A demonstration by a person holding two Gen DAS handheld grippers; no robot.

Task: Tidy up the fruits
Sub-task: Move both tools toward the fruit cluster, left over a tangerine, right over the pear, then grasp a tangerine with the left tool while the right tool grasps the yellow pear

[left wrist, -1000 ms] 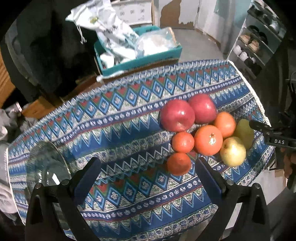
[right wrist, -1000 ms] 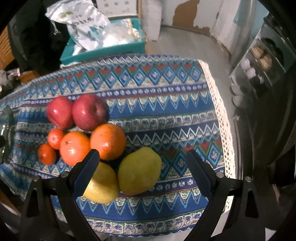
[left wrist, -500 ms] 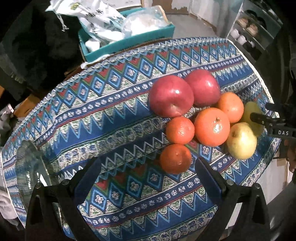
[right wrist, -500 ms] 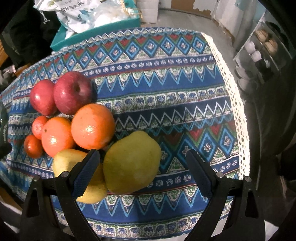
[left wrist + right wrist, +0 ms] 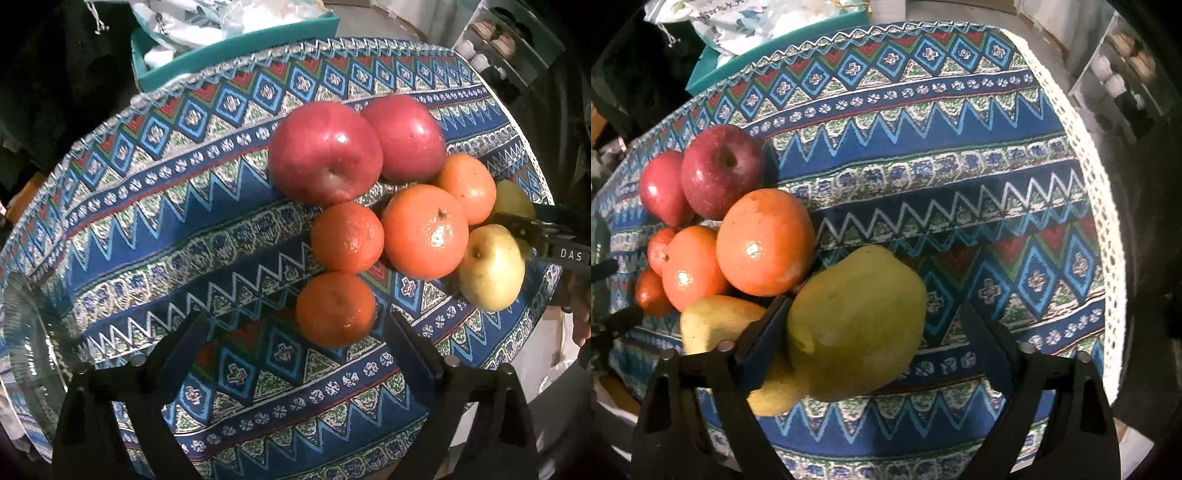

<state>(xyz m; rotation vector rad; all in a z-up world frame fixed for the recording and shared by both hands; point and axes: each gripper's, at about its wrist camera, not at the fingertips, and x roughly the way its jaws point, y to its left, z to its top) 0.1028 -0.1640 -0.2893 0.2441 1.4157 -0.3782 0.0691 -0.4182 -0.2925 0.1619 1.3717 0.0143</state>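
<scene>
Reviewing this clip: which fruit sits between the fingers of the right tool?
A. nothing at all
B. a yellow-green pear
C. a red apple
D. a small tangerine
B. In the right wrist view the right tool straddles the yellow-green pear; its left finger is against the pear, while the other finger stands clear of it, so it is not yet gripped.

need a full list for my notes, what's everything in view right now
apples: 2, red, side by side at the far end of the fruit cluster
oranges: 4, orange, two large, two small, mid cluster
pears: 2, yellow-green, right end of cluster
tablecloth: 1, blue patterned, under the fruit
glass dish: 1, clear, left table edge
teal box: 1, holding bags, behind table
shelf: 1, back right
left gripper: jaws closing, nearest small orange partly between them, untouched
right gripper: jaws closing around the larger pear
</scene>
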